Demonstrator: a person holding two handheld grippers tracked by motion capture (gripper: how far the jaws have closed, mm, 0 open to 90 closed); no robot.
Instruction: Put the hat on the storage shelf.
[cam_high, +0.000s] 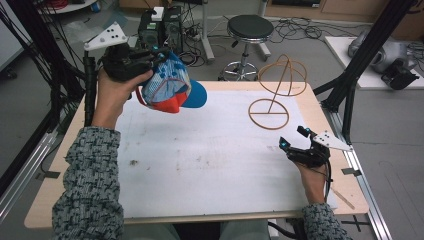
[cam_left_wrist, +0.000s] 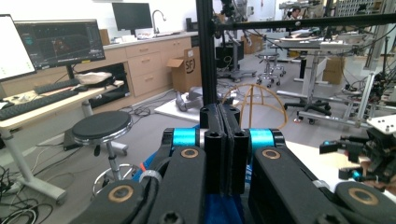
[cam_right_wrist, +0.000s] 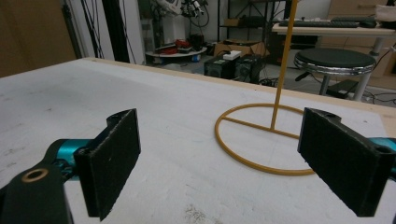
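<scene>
Wire stand (cam_high: 275, 92) on table (cam_high: 200, 150) far right; stool (cam_high: 249, 30) behind.

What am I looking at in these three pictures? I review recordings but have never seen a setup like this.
No robot here: a person at a table holds a hand-operated two-jaw gripper in each hand. The high view looks down from above the person's side. The other two pictures come from small cameras riding on each gripper, looking along its black jaws.

The left gripper is raised above the table's far left corner, jaws shut on a colourful cap with a blue brim; in its own view the jaws are pressed together with blue fabric just below them. The right gripper sits low near the table's right edge, jaws wide open and empty, facing a yellow wire stand with a round base and a domed top. The stand rests on the white sheet covering the table.
</scene>
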